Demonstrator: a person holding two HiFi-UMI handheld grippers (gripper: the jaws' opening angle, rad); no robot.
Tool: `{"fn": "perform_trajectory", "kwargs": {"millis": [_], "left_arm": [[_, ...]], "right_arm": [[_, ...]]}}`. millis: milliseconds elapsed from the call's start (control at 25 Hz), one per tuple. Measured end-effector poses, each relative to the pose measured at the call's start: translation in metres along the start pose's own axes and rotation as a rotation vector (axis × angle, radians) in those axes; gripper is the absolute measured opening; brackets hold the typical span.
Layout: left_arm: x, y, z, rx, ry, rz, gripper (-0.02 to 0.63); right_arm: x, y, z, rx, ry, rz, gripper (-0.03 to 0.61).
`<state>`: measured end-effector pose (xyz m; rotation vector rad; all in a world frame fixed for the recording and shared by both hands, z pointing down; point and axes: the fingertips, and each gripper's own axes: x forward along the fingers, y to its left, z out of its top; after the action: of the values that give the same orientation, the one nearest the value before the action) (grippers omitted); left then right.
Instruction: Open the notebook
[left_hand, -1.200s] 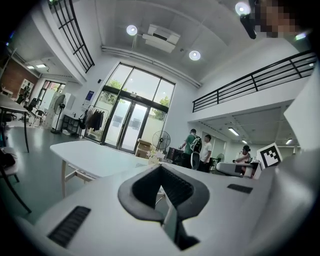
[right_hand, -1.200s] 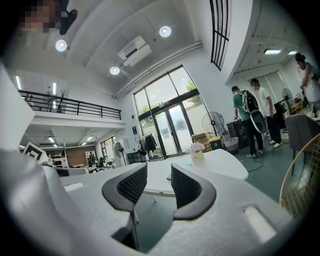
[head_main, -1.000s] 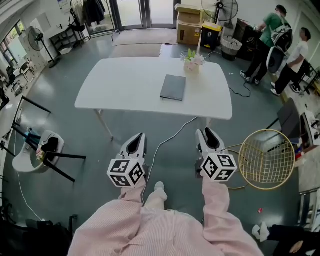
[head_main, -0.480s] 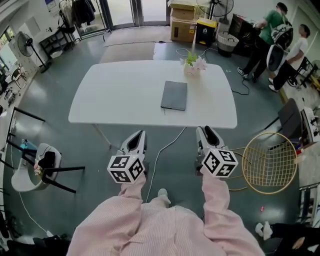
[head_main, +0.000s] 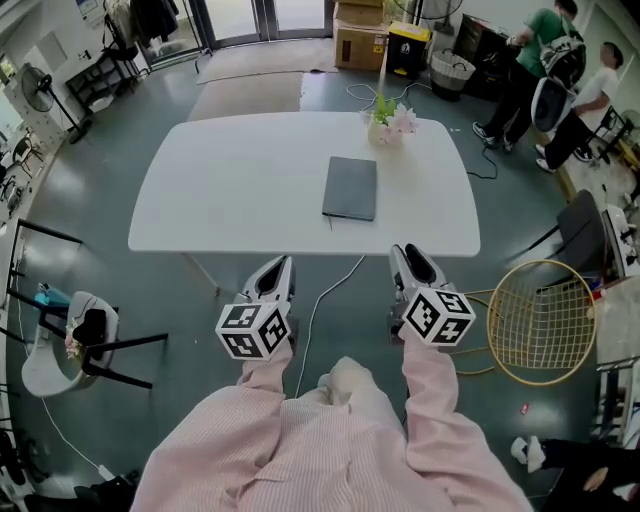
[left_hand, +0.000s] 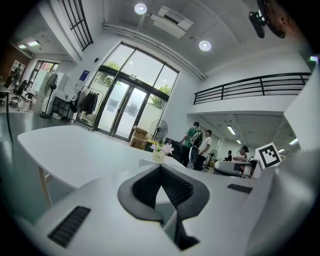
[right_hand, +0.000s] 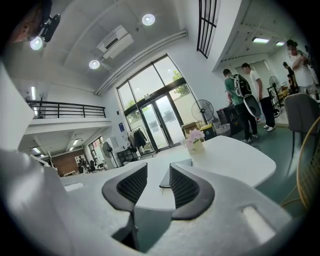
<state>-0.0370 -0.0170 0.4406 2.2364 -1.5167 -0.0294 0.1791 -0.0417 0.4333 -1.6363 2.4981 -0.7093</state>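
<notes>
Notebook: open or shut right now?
Shut. The notebook lies flat on the white table with its grey cover up and no pages showing.

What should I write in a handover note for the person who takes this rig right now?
Left tool: shut, holding nothing, short of the table's near edge.
Right tool: open, empty, also short of the table; the notebook lines up beyond its jaws.
Notebook: dark grey, closed, lying flat on the white table, right of centre, in front of the small flower pot.
Done: nothing on the notebook yet; neither tool touches it.
Left to do: reach over the edge, probably steady the notebook with one tool and lift the cover with the other. Which edge is the spine cannot be told from here.
</notes>
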Motion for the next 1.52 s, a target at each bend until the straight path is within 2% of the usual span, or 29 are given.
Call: {"fn": "perform_trajectory", "kwargs": {"millis": [480,800,1160,1360,1520], "left_arm": [[0.064,0.033,-0.007,-0.030,0.058,0.000,-0.002],[0.131,0.055,-0.018,-0.067,0.154,0.002,-0.002],[0.198,0.076,-0.027,-0.126,0.246,0.018,-0.002],[0.225,0.089,-0.038,-0.206,0.284,0.034,-0.002],[0.243,0.095,-0.045,-0.235,0.327,0.051,-0.002]], "right_arm": [[0.067,-0.029,-0.005,0.044,0.036,-0.015,0.132],[0.126,-0.065,-0.008,0.090,0.097,-0.032,0.132],[0.193,-0.104,-0.017,0.135,0.207,-0.043,0.132],[0.219,-0.126,-0.032,0.150,0.302,-0.069,0.132],[0.236,-0.142,-0.039,0.181,0.357,-0.077,0.132]]}}
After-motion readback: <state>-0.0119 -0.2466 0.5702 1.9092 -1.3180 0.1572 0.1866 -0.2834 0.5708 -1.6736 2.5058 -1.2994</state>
